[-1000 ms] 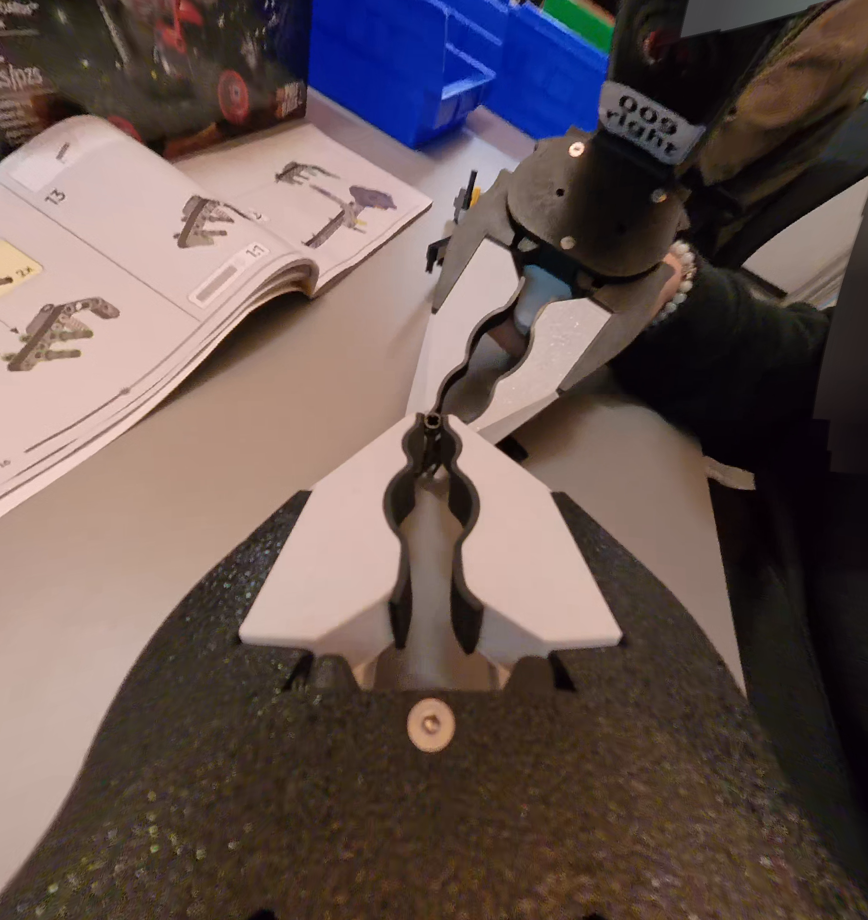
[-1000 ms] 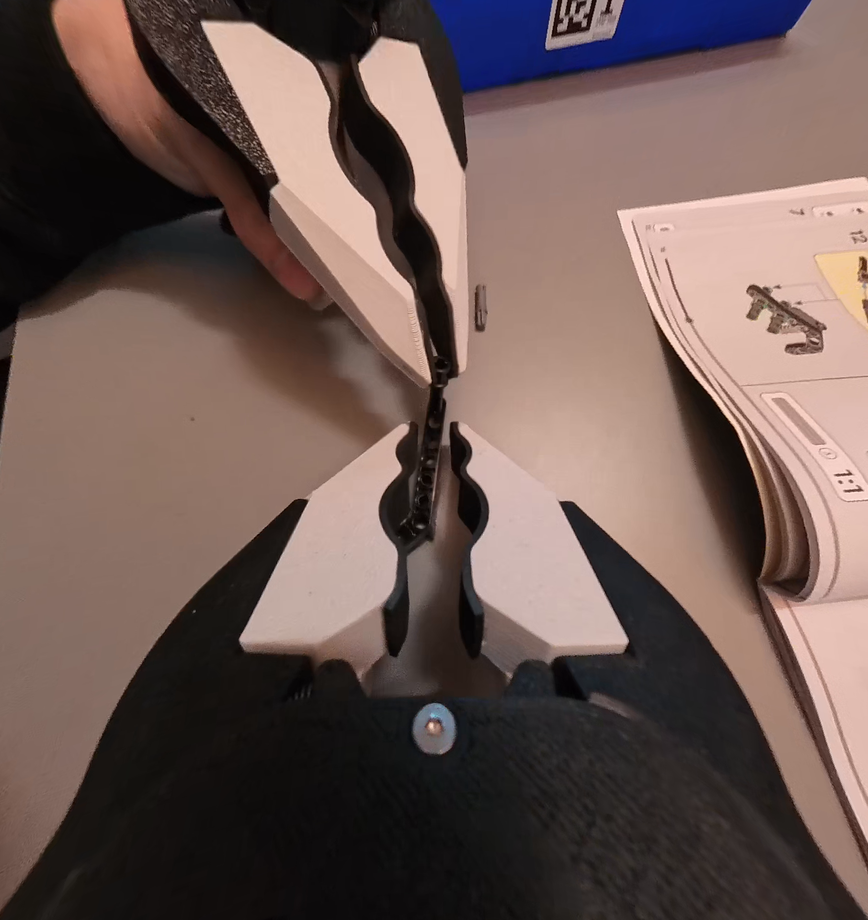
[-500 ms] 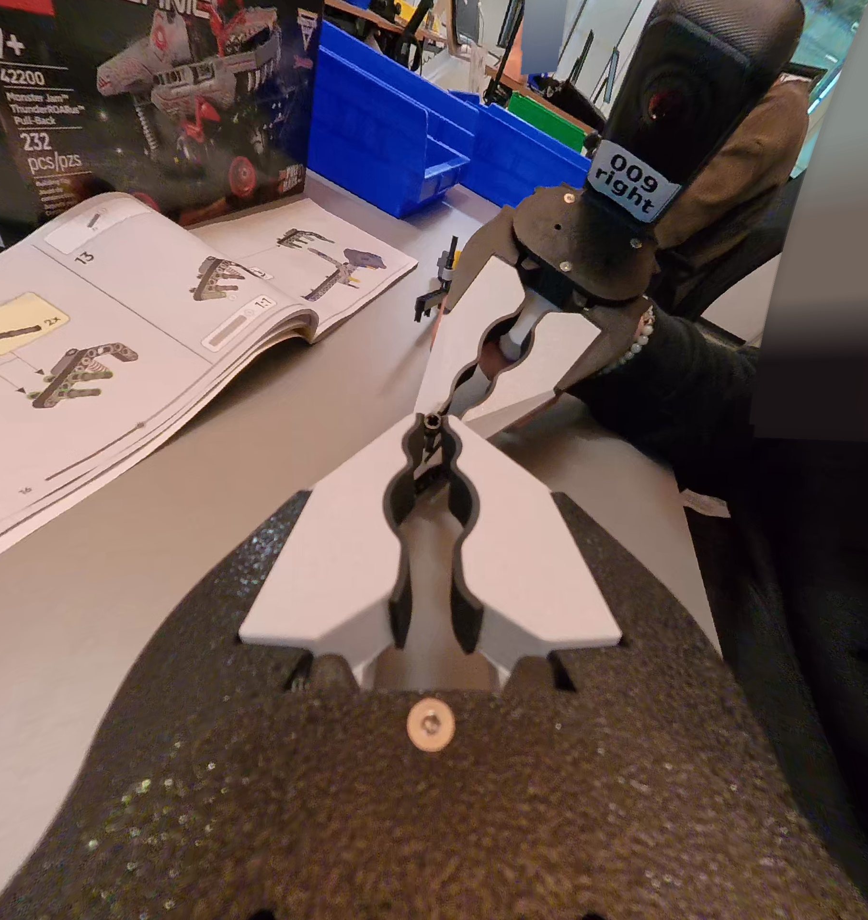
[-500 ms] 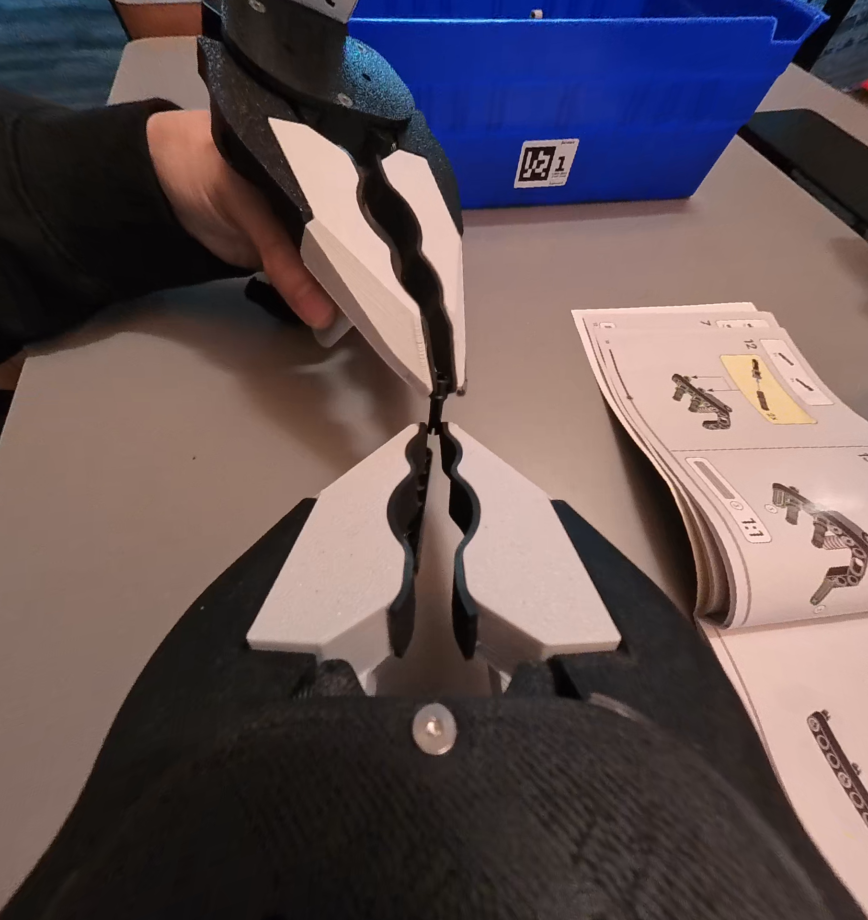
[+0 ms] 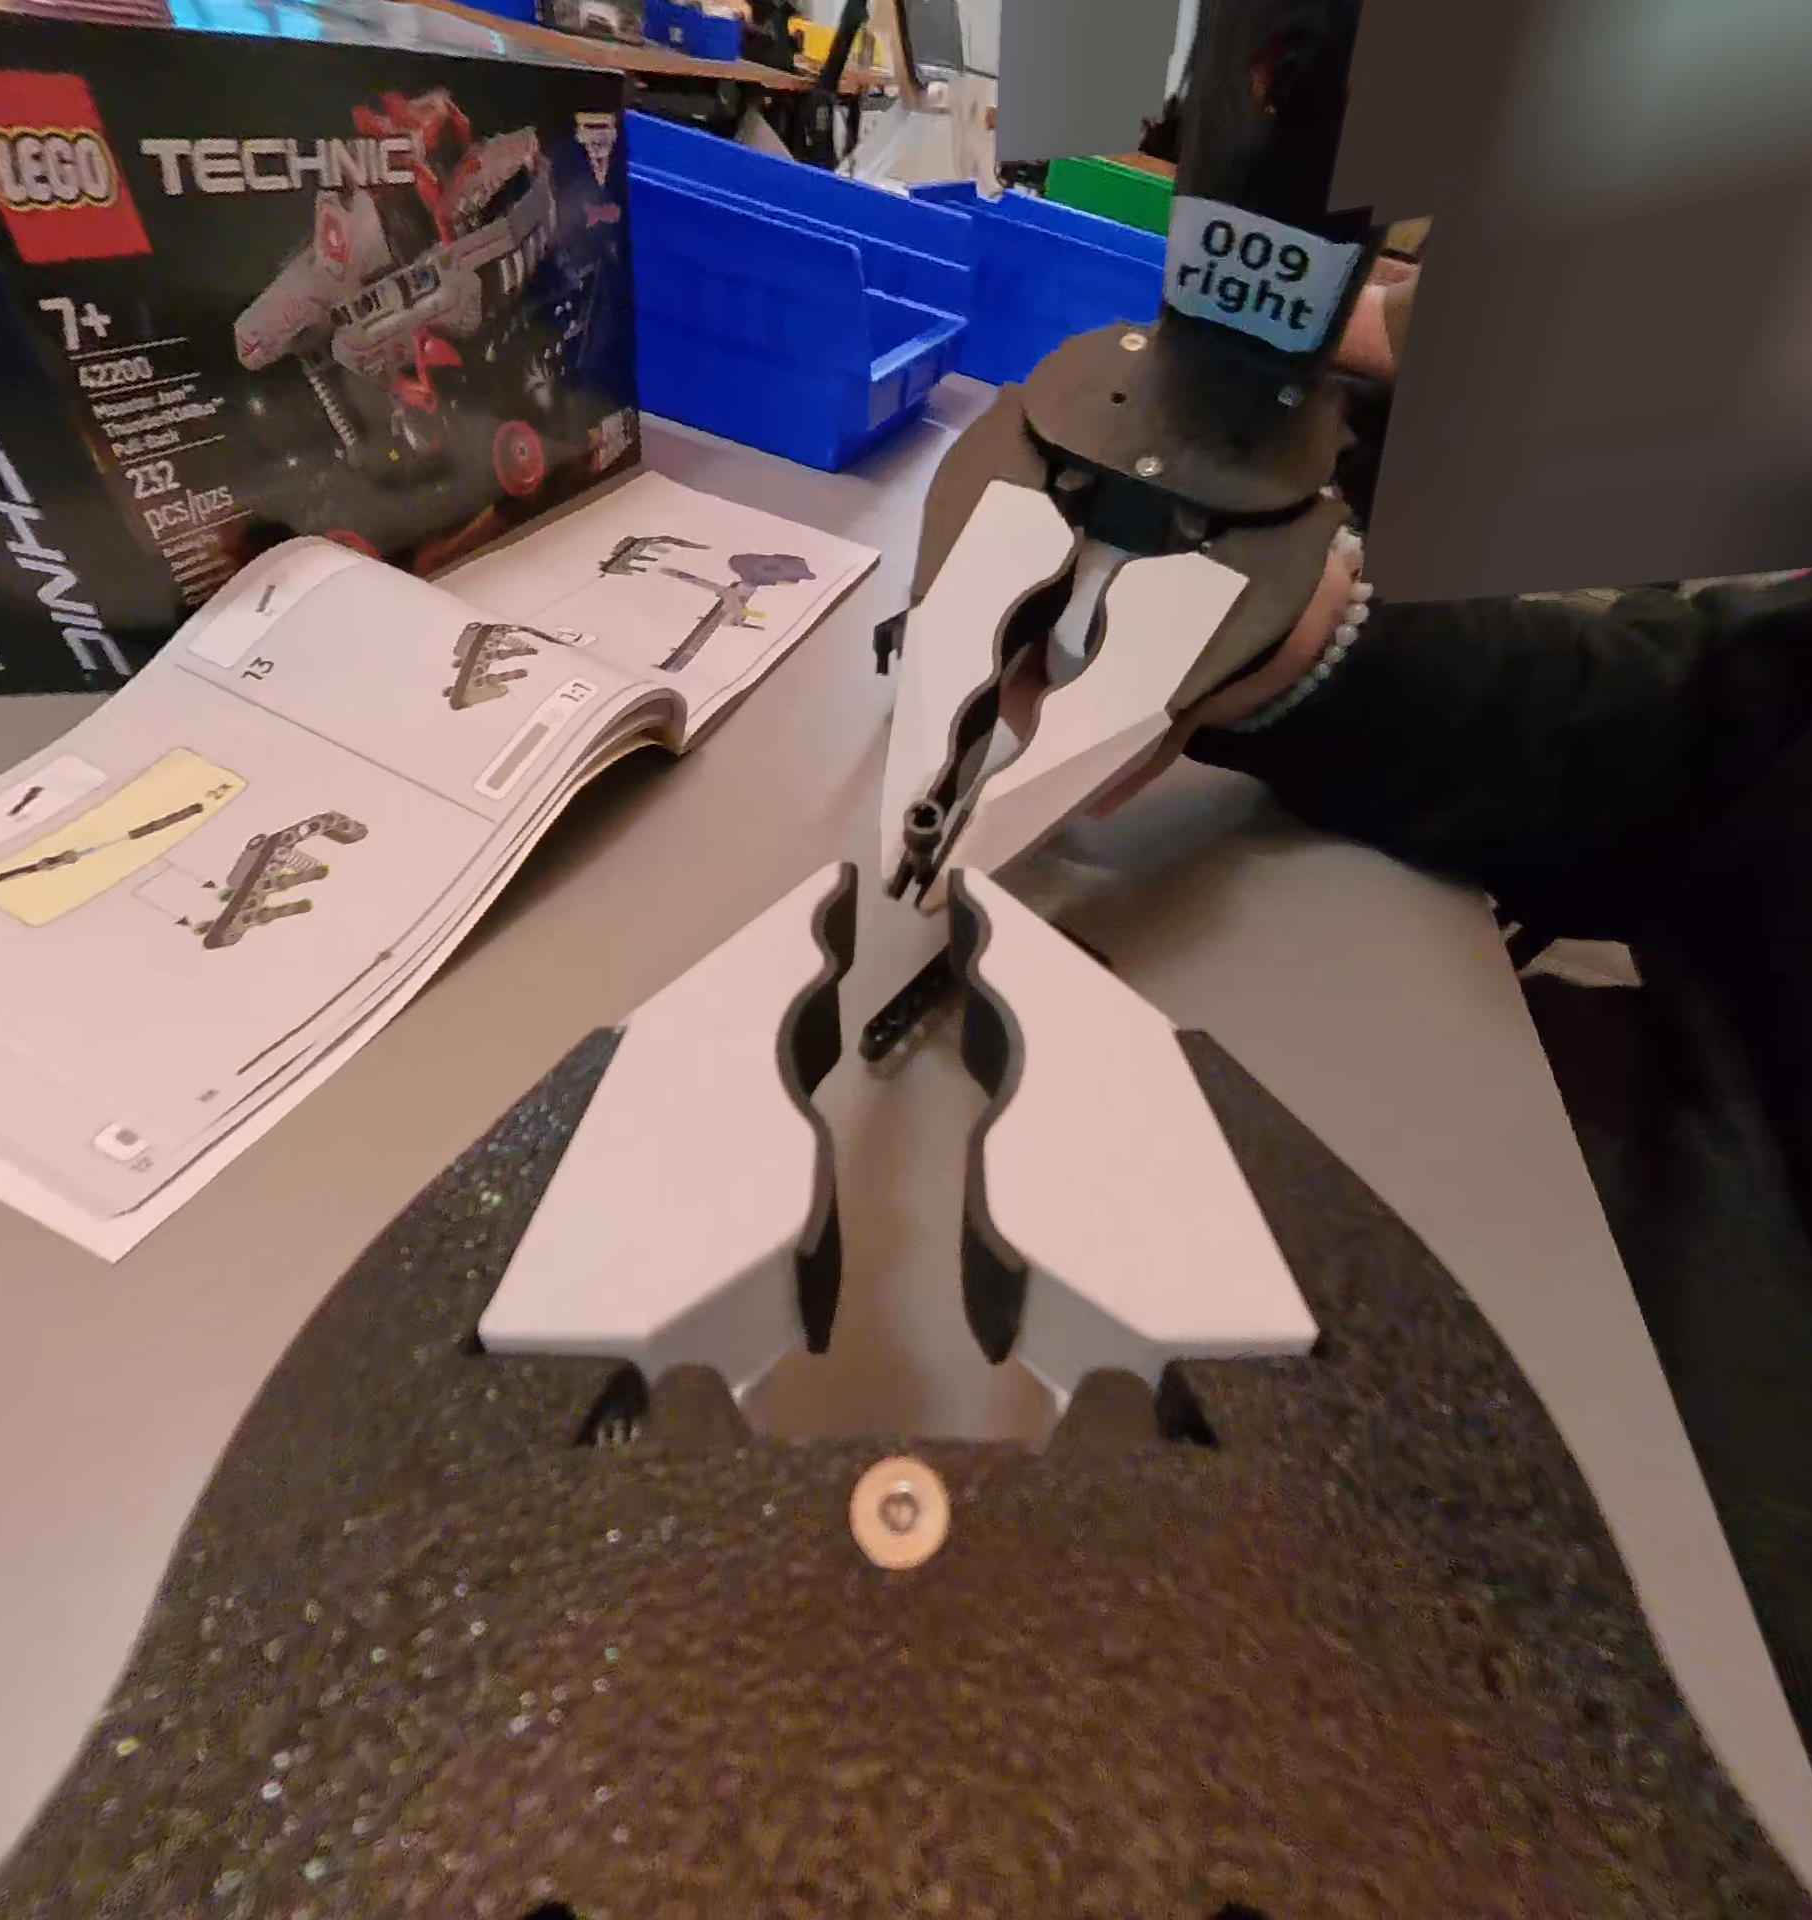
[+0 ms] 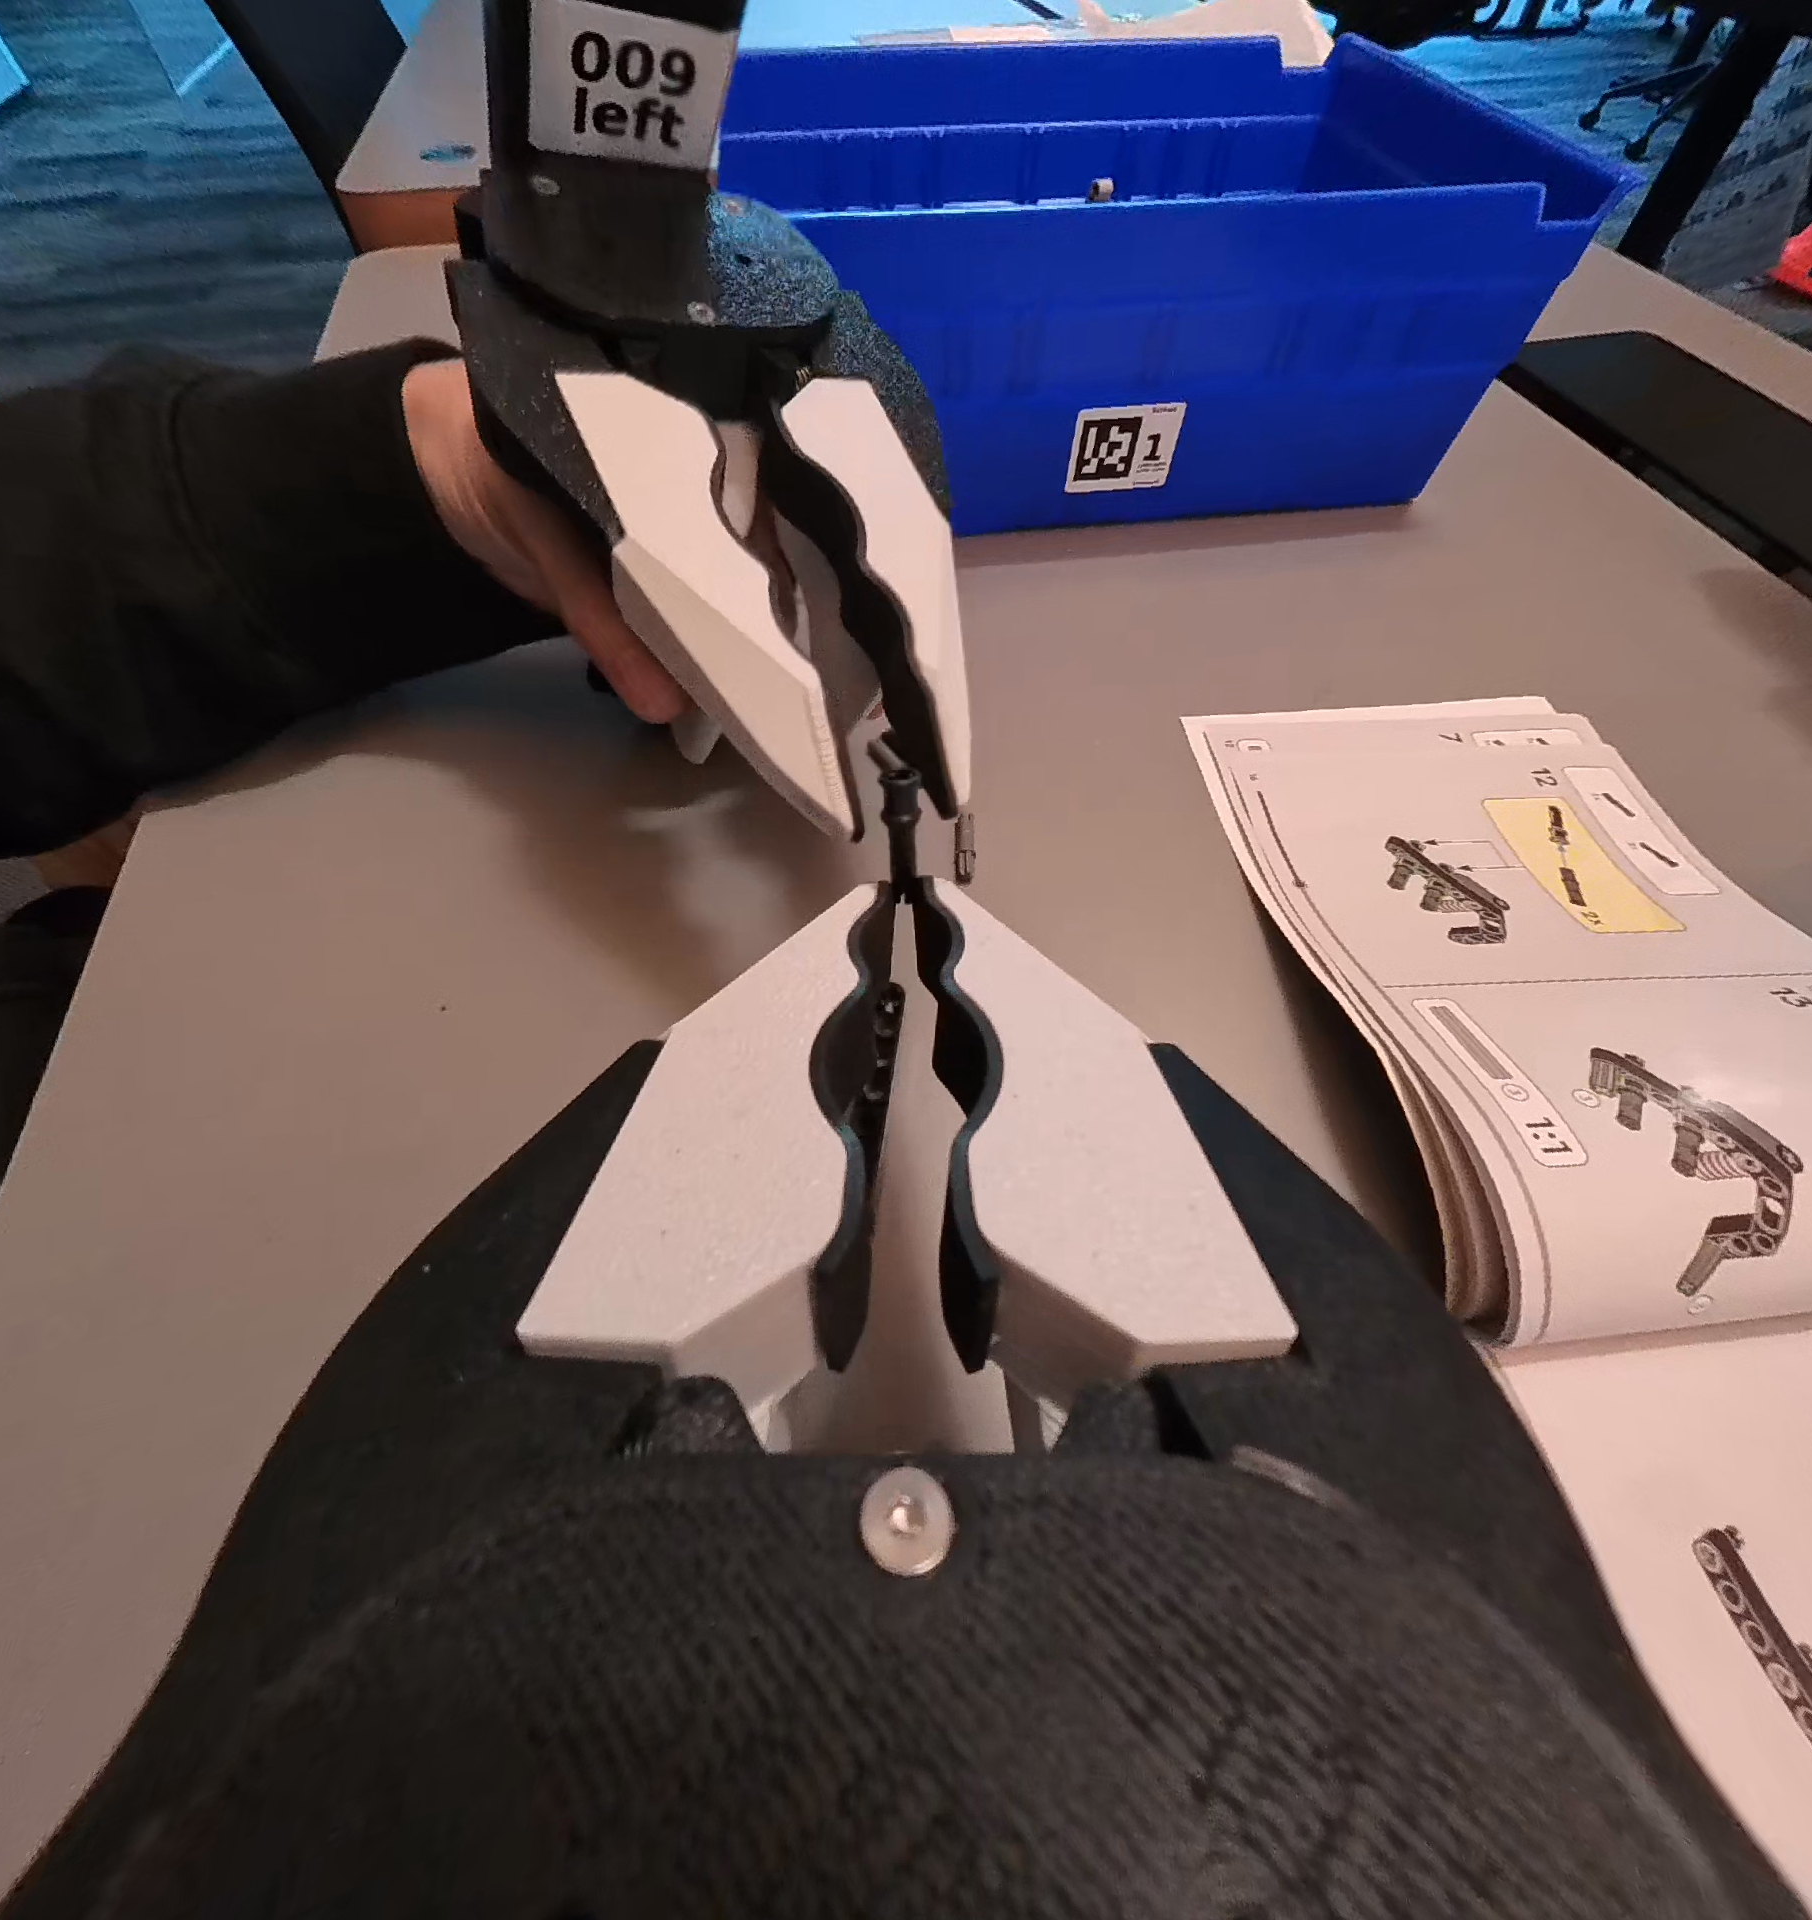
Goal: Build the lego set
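Observation:
My right gripper (image 6: 907,894) is shut on a black holed beam (image 6: 876,1070) that lies along its jaws. A black pin (image 6: 900,821) sticks out of the beam's far end, past the fingertips. My left gripper (image 6: 897,810) is open, its tips on either side of the pin, and I cannot tell whether they touch it. In the left wrist view my left gripper (image 5: 903,894) shows a clear gap. My right gripper (image 5: 933,862) points into that gap with the pin (image 5: 923,823) and the beam (image 5: 902,1013).
An open instruction booklet (image 5: 362,779) (image 6: 1504,987) lies on the grey table (image 6: 362,935). The set's box (image 5: 310,312) stands behind it. Blue bins (image 5: 777,312) (image 6: 1193,312) stand at the back. A small grey pin (image 6: 966,847) lies on the table. My two grippers' fingertips are within a few centimetres of each other.
My left gripper has opened and let go of the black piece. My right gripper has closed on the beam. Both grippers have tilted up, so more of the room shows.

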